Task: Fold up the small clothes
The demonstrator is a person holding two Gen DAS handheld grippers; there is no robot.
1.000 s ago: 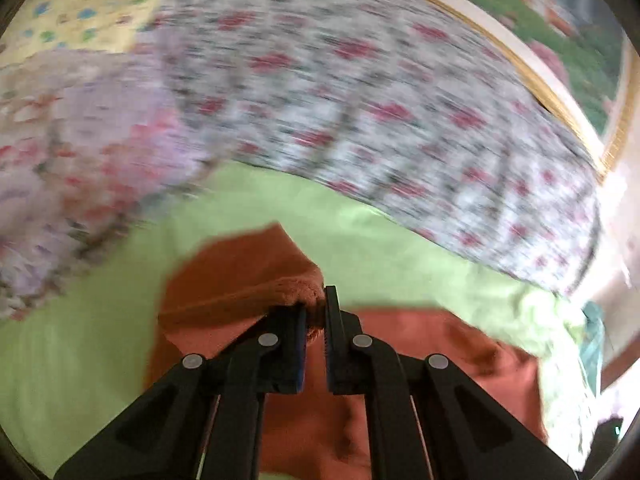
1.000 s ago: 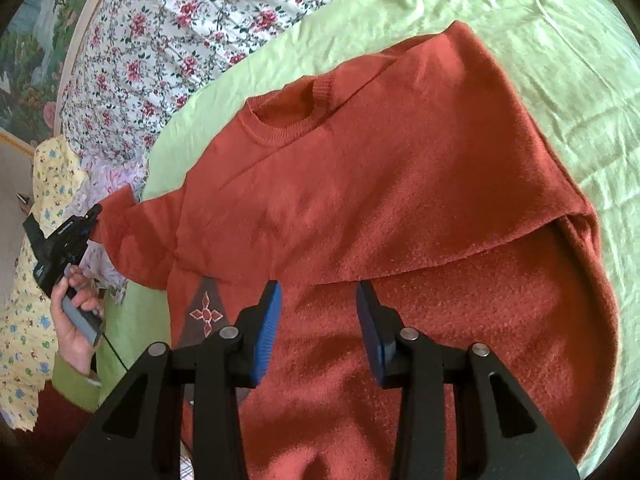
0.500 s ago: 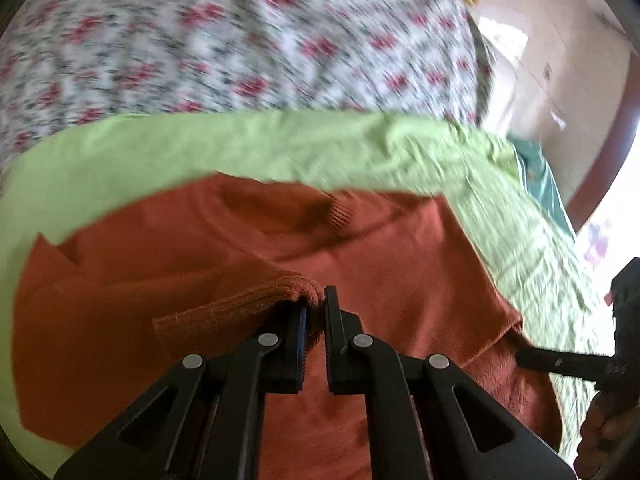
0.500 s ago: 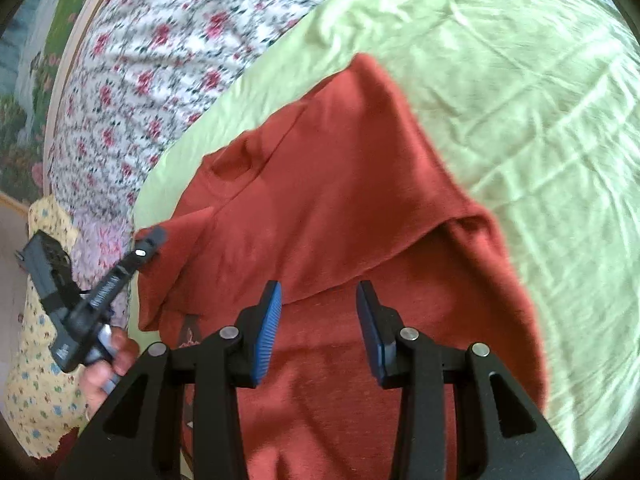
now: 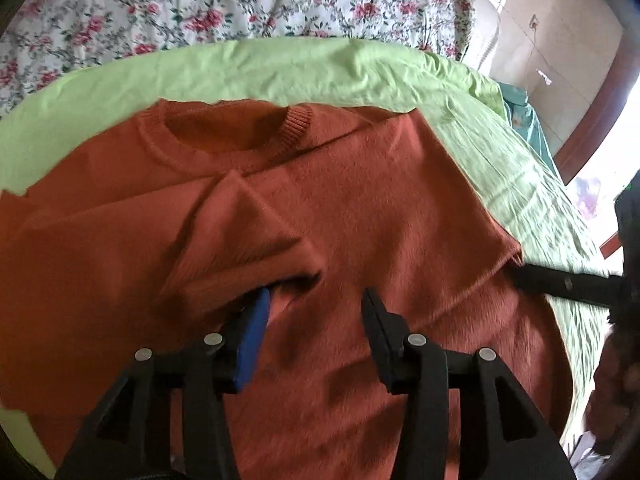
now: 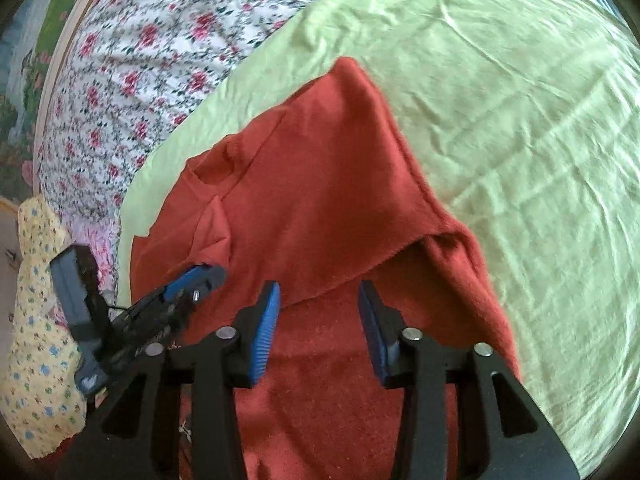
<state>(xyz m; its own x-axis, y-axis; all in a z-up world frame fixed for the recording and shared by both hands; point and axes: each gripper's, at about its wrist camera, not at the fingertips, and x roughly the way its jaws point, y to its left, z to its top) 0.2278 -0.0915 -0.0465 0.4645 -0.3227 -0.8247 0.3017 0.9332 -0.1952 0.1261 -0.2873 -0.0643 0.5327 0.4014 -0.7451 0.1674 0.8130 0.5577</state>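
Both hand-held grippers point(image 5: 316, 308) point(image 6: 318, 300), just opening, hover over a sweater point(image 5: 360, 208) on green bedsheet point(image 6: 500, 100), perhaps touching.

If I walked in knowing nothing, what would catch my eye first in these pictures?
A rust-red sweater lies spread over a lime-green sheet, with both sleeves folded in across its body. Floral bedding fills the space beyond it. Nearest the cameras, the left gripper and the right gripper stand open over the knit.
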